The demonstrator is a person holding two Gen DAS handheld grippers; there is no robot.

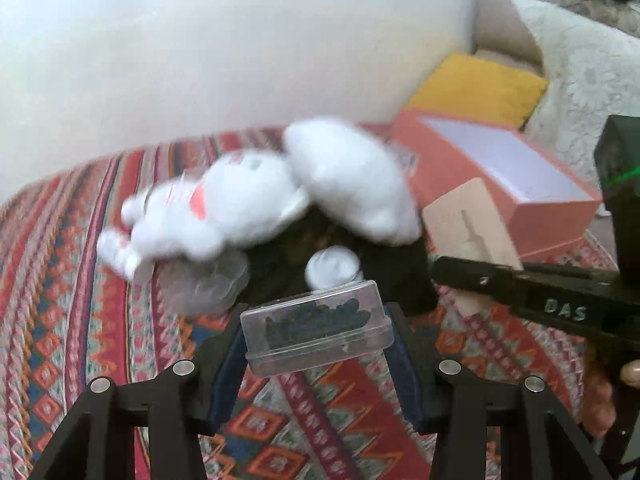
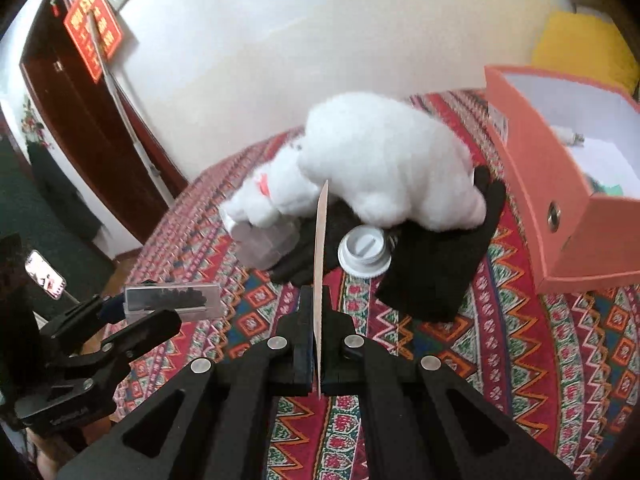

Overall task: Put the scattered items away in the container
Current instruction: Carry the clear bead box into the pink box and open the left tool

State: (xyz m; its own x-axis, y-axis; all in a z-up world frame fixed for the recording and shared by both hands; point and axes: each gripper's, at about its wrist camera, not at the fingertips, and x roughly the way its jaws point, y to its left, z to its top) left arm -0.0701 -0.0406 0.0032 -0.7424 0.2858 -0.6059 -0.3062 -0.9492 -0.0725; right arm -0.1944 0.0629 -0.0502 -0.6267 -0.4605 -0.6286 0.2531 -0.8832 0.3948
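Observation:
My left gripper (image 1: 318, 340) is shut on a clear plastic box of dark bits (image 1: 318, 330), held above the patterned cloth; it also shows in the right wrist view (image 2: 172, 300). My right gripper (image 2: 316, 320) is shut on a thin beige card (image 2: 321, 256), seen edge-on; in the left wrist view the card (image 1: 470, 224) faces me. An open orange box (image 2: 560, 208) stands at the right, with small items inside; it also shows in the left wrist view (image 1: 500, 176). A white plush toy (image 2: 380, 164), a white cap (image 2: 365, 254) and black gloves (image 2: 436, 256) lie in the middle.
A clear plastic piece (image 2: 266, 246) lies by the plush toy's head. A yellow cushion (image 1: 480, 88) sits behind the orange box. A white wall rises behind the bed and a dark wooden door (image 2: 88, 128) stands at the left.

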